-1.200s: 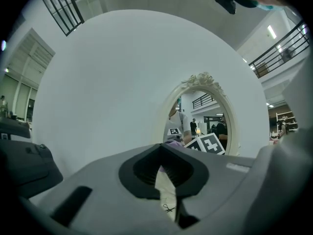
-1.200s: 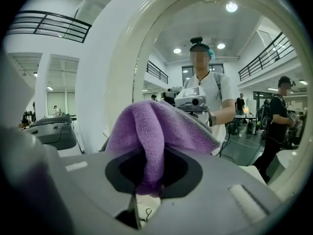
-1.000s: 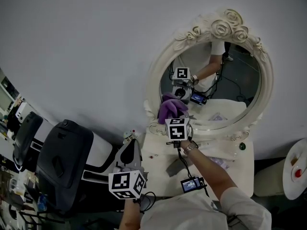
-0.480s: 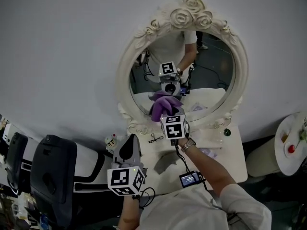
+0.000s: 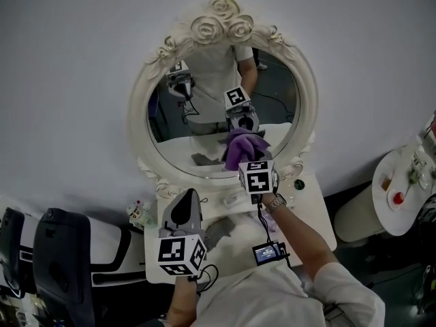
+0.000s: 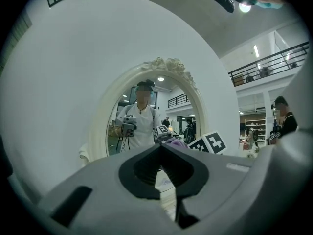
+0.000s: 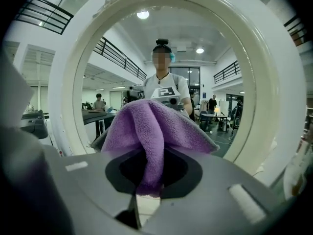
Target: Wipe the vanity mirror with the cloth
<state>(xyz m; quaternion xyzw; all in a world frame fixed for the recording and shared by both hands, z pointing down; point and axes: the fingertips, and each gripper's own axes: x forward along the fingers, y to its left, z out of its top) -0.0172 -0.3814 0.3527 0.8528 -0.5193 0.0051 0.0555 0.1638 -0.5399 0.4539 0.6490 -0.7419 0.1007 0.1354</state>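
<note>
Hanging back, the left gripper [image 6: 162, 150] was pressed together on nothing. Farther on, the right gripper [image 7: 149, 177] pinched the purple cloth [image 7: 151, 126] low on the mirror [image 5: 197, 107]; a hard push, I judged, might tip it or free that thin fold.

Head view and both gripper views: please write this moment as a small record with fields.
mirror: oval, upright on a white table, white frame with carved roses
cloth: purple, seemingly against the lower glass
right gripper: shut on cloth
left gripper: shut, empty, held low before the mirror
task: cloth at the glass, wiping seems under way
</note>
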